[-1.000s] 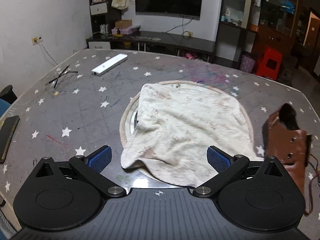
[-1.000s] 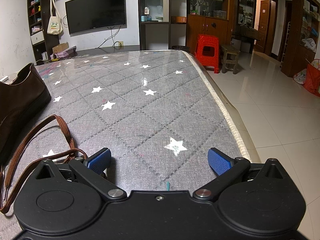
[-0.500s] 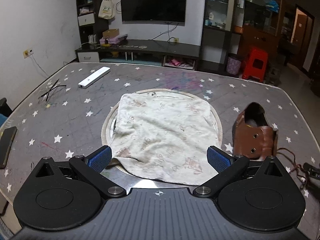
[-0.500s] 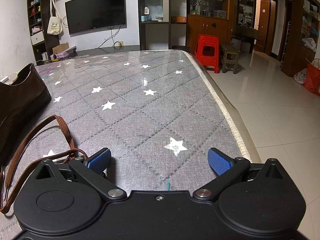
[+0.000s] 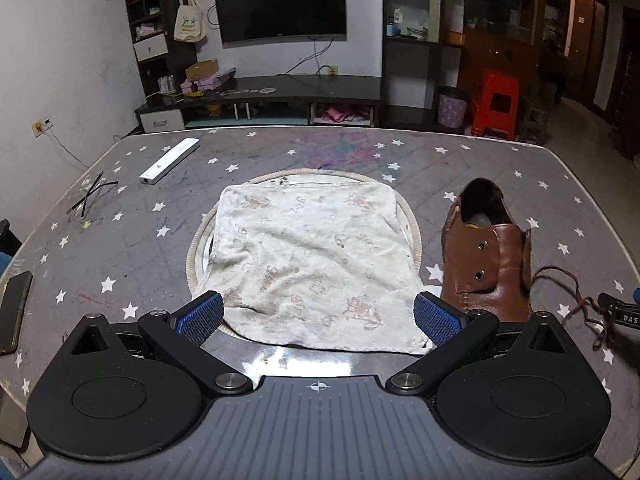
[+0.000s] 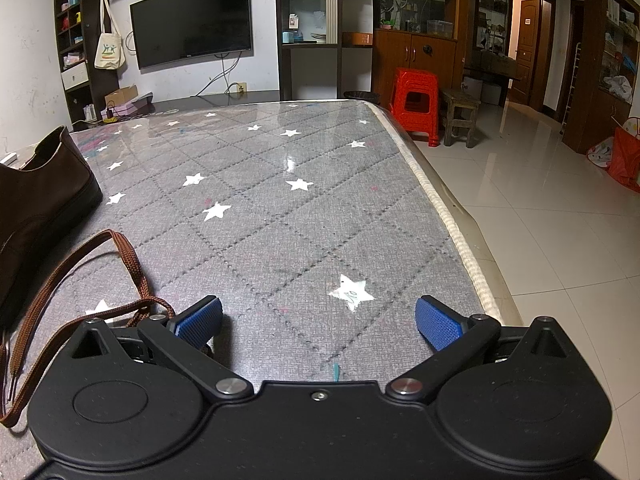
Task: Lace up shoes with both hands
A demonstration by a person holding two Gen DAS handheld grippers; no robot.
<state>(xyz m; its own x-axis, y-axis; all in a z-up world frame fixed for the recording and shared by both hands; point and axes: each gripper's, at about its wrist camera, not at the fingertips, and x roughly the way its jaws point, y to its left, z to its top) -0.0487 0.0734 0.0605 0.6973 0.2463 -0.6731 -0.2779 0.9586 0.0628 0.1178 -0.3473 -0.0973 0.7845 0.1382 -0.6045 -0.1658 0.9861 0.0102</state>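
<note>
The shoe [image 5: 486, 258] stands on the table [image 5: 120, 248], toe towards the cameras. The lace [image 6: 80, 276] lies just left of the right gripper [image 6: 318, 320], nearer than the left gripper [image 5: 318, 316]. Both jaws are spread wide, empty.

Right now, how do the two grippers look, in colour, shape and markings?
Both look the same. The left gripper and the right gripper have black bodies with two round discs, angled black link arms with silver pivot pins, and blue ribbed pads. The left body carries a small white crosshair mark.
</note>
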